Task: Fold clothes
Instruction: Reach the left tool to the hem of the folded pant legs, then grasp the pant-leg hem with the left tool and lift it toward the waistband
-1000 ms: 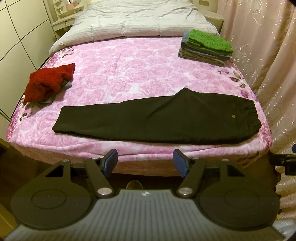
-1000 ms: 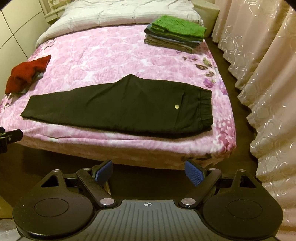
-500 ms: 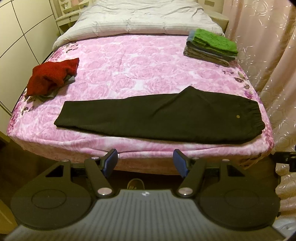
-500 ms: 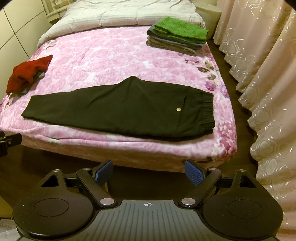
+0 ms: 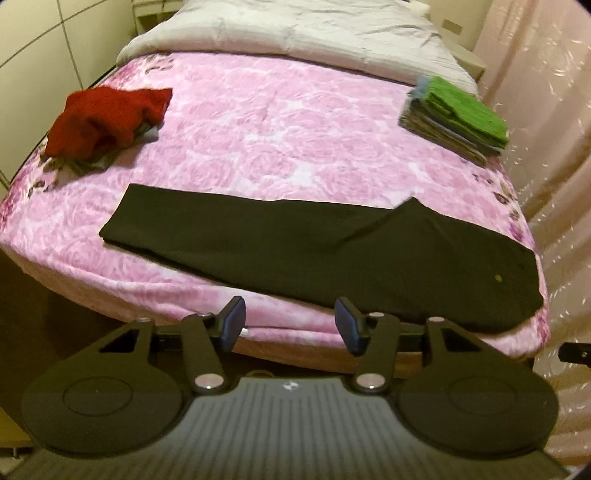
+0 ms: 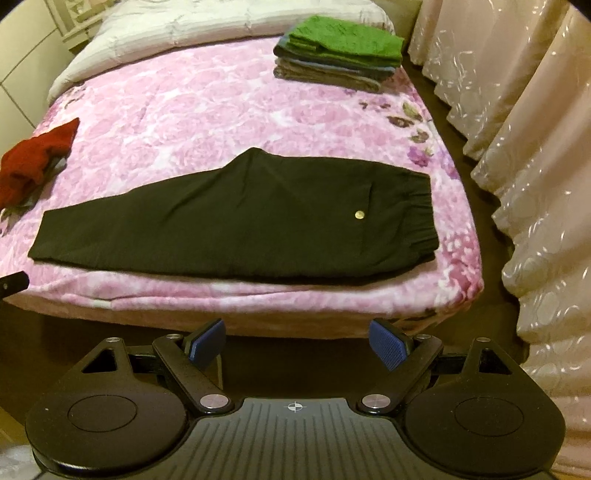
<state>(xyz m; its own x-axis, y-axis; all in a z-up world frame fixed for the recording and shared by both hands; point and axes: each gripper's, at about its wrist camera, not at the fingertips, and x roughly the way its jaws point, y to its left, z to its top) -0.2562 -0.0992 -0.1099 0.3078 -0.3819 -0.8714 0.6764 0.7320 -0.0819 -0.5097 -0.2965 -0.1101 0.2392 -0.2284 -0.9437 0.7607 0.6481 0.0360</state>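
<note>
Both my grippers, left [image 5: 289, 325] and right [image 6: 297, 343], hang empty with jaws spread at frame bottom, the black trousers [image 6: 236, 218] lying crosswise mid-frame on the bed [image 6: 229, 107], waistband nearer my right.

From where I stand, a bed [image 6: 229, 110] with a pink rose-print cover fills the room ahead toward twelve o'clock, and a pale grey quilt [image 5: 295, 33] is bunched at its far end. Cream panelled cupboard doors [image 5: 44, 40] run along at ten o'clock. Pale patterned curtains [image 6: 535, 122] hang at two o'clock. The floor [image 6: 476, 162] beside them is dark, and the light is warm and dim.
</note>
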